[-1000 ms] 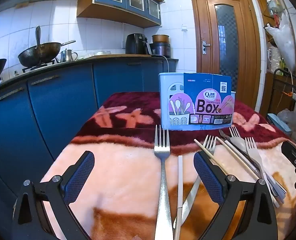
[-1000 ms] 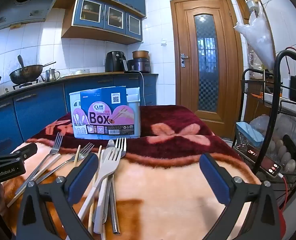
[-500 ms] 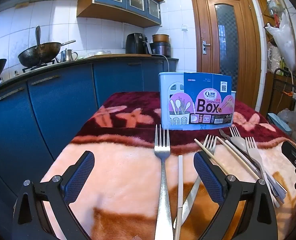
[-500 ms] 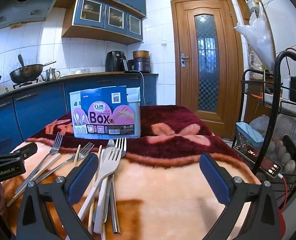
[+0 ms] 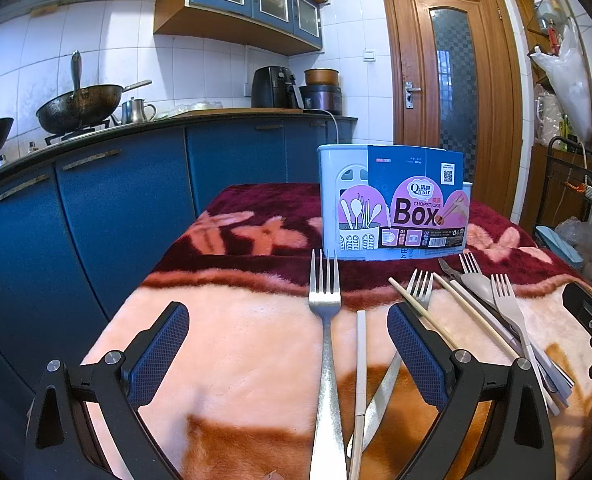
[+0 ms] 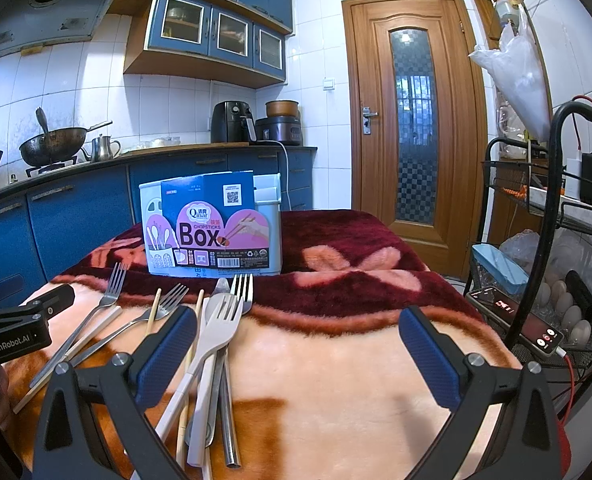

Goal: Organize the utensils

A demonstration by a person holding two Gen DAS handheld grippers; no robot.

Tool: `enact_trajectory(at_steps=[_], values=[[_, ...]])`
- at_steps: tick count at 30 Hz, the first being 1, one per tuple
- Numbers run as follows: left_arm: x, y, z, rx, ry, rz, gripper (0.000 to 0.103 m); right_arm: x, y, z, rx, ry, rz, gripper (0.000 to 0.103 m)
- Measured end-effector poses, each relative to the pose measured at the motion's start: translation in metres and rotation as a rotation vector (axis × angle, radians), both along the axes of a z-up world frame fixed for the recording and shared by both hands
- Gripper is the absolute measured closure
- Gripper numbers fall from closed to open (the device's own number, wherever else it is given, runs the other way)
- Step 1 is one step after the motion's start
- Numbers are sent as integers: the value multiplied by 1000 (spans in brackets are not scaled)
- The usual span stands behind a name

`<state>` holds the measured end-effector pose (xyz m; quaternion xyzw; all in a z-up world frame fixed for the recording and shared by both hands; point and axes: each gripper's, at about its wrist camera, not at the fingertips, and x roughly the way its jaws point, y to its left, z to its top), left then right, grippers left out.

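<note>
A pale blue chopsticks box (image 5: pixel 391 204) with a "Box" label stands upright at the far side of the blanket-covered table; it also shows in the right wrist view (image 6: pixel 212 228). My left gripper (image 5: pixel 288 344) is open and empty, with a metal fork (image 5: pixel 325 344) and a beige chopstick (image 5: pixel 360 360) lying between its fingers. A heap of forks, a spoon and chopsticks (image 5: pixel 491 308) lies to its right. My right gripper (image 6: pixel 296 352) is open and empty; the heap's beige fork (image 6: pixel 216 328) lies by its left finger.
The table wears a pink, orange and dark red fleece blanket (image 6: pixel 355 280). Blue kitchen cabinets (image 5: pixel 96 208) run along the left. A wire rack with eggs (image 6: pixel 567 312) stands close on the right. A wooden door (image 6: pixel 411 128) is behind.
</note>
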<state>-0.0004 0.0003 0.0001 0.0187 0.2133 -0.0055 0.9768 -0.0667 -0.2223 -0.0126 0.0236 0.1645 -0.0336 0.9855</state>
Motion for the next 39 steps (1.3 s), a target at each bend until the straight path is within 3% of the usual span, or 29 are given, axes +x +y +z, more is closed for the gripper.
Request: enact_trajectory(at_steps=[39], values=[[0, 0, 0, 1, 0, 0, 4, 0, 0, 0, 0, 0, 0, 0]])
